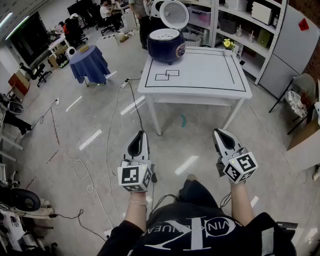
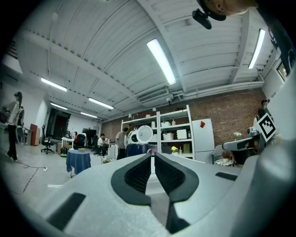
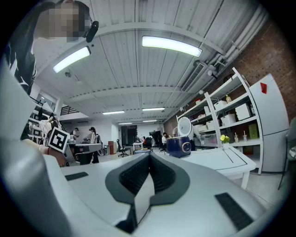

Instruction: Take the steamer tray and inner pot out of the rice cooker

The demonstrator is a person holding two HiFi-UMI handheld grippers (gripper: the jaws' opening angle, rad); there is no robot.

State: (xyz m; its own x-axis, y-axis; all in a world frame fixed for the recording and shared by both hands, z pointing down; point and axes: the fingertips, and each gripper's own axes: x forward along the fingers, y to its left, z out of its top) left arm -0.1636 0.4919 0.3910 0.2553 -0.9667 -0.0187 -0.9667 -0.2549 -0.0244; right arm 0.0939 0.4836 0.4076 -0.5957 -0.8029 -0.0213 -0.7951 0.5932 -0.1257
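Dark blue rice cooker [image 1: 166, 45], head view: it sits on the far left corner of the white table [image 1: 200, 70], with its lid [image 1: 174, 14] up. We see something pale in the open top. We cannot tell at this range whether that is the steamer tray or the inner pot, so we judge both are still inside. Both grippers are held near us over the floor, well short of the table. The left gripper [image 1: 140, 136] and right gripper [image 1: 220, 134] both point level toward it.

Left gripper view: the left gripper [image 2: 152, 156] has its jaws closed down to a thin slit, with nothing between the pads. The rice cooker [image 2: 136, 149] shows far off just beyond the tips, with its lid [image 2: 144, 134] raised above it.

Right gripper view: the right gripper [image 3: 149, 155] has its jaws fully together and is empty. The rice cooker [image 3: 178, 146] sits far and a little right of the tips, on the table [image 3: 217, 157].

Progress, our reading: nothing has been lifted out. The open lid is the only thing in our favour. Still to do are the approach to the table, the steamer tray out first, then the inner pot, each set down on the table top.
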